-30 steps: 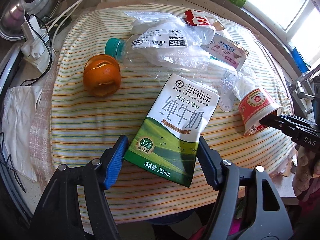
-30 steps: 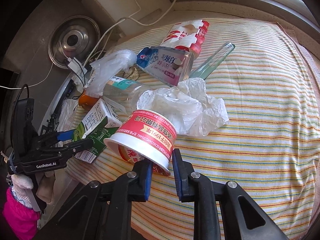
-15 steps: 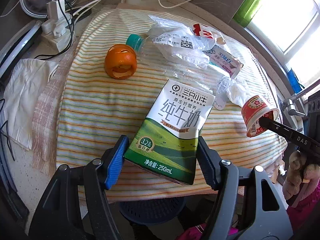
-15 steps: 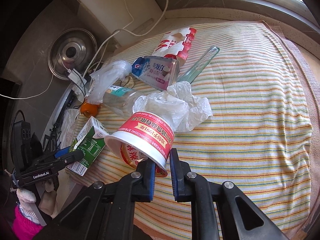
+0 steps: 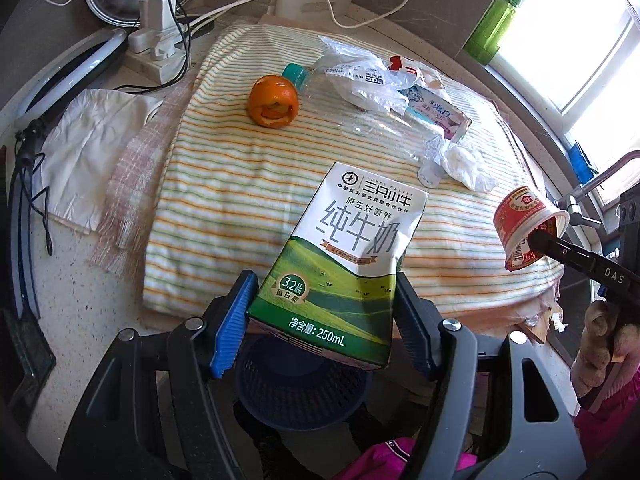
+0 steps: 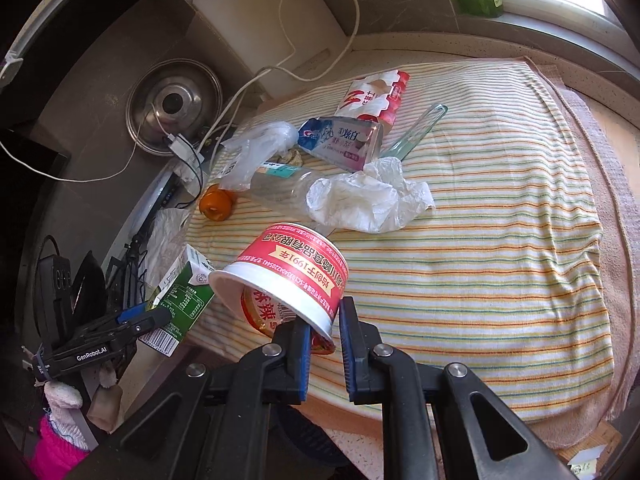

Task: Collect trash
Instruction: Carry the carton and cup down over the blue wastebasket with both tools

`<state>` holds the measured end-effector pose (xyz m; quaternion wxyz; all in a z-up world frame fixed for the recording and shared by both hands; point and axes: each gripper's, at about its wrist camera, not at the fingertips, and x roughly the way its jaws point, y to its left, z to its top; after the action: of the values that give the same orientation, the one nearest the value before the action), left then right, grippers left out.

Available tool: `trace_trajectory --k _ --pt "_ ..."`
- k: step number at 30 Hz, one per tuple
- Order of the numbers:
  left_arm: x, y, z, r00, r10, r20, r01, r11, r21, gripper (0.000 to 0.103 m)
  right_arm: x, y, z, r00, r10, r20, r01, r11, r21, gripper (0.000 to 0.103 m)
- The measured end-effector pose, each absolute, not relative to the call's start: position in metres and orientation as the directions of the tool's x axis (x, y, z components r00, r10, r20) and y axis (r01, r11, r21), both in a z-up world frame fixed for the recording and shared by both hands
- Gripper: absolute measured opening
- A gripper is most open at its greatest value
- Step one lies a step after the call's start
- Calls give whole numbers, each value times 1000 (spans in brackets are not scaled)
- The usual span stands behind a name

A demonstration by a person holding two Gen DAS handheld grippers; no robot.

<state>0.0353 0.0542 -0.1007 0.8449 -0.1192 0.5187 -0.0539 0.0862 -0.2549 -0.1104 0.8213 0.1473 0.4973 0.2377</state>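
Note:
My left gripper is shut on a green-and-white milk carton, lifted off the striped cloth and hanging above a dark blue mesh bin. From the right wrist view the same carton shows at lower left in the left gripper. My right gripper is shut on the rim of a red-and-white paper cup, raised and tilted over the cloth's near edge. That cup appears at the right in the left wrist view.
Left on the cloth are an orange peel, a clear plastic bottle, a plastic bag, a toothpaste box, a red-white packet and a clear tube. A white rag, cables, a power strip and a pot lid lie beyond the cloth.
Both grippers have pulled back from the table and risen. The carton went from lying on the cloth to hanging over the bin, which has come into view. The cup is off the cloth.

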Motion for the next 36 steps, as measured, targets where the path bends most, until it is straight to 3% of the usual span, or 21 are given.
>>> trace_trajectory --k 13,36 --pt "-26 56 -122 417 -217 -883 -29 967 -252 68 24 -228 -124 330 565 -756 -261 824 502 11" --pt "-79 39 -233 185 -191 -964 51 981 -185 65 -44 -189 -215 199 457 -867 -195 885 422 11"
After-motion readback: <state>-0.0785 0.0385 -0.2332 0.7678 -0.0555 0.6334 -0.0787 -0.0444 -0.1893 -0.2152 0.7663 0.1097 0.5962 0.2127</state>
